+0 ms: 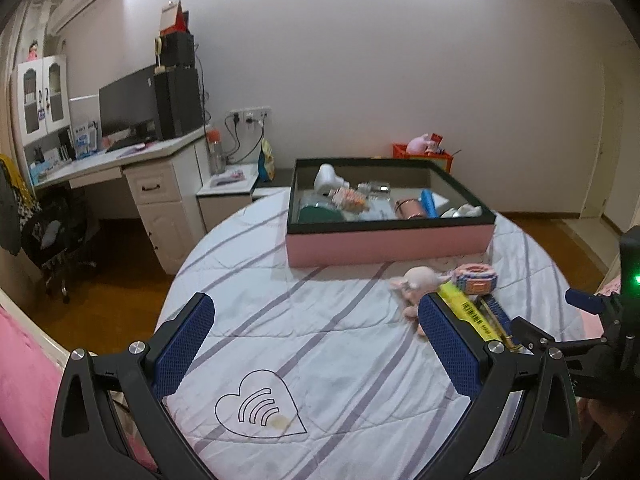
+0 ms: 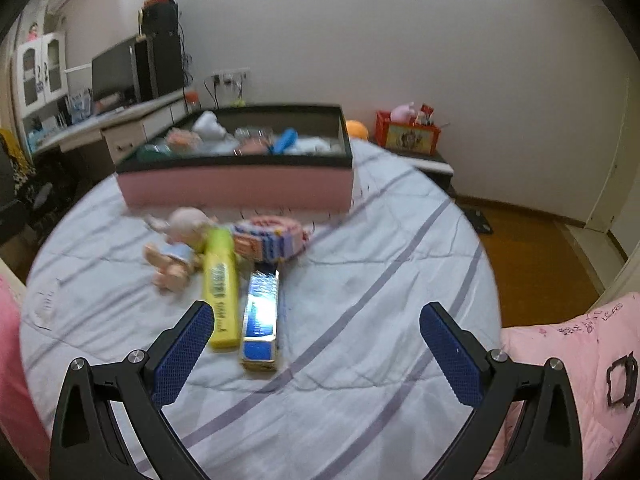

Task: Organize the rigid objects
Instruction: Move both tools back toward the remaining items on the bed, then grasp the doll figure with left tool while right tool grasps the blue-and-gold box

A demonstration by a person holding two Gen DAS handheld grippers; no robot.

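White walls close off a bedroom with a wooden floor, where a bed (image 1: 280,320) covered in a pale quilt with grey-purple stripes carries everything in play. Toward the far side of the bed sits a wide pink box (image 1: 388,240) with a dark rim, its inside crowded with small items: a white bottle (image 1: 328,178), a blue piece (image 1: 428,202), a copper-coloured cylinder (image 1: 410,208) and others too jumbled to name. In front of the box, on the quilt, lies a loose cluster: a small pink plush doll (image 2: 180,244), a patterned pink, blue and orange pouch-like item (image 2: 270,238) whose make cannot be told, a yellow rectangular box (image 2: 220,288) and, just beside it on the right, a blue-and-gold rectangular box (image 2: 260,320). The yellow box overlaps the doll's side and touches the patterned item at its far end. The right wrist view is slightly blurred. The right hand-held gripper (image 2: 316,340) hovers low over the quilt with its blue-padded jaws spread wide and grasping nothing; its left pad is just beside the near end of the yellow box. The left hand-held gripper (image 1: 316,336) likewise stands released and empty above a bare stretch of quilt bearing a heart outline (image 1: 260,406), with the cluster off to its right. A desk (image 1: 120,156) with a monitor (image 1: 128,104) stands against the left wall.
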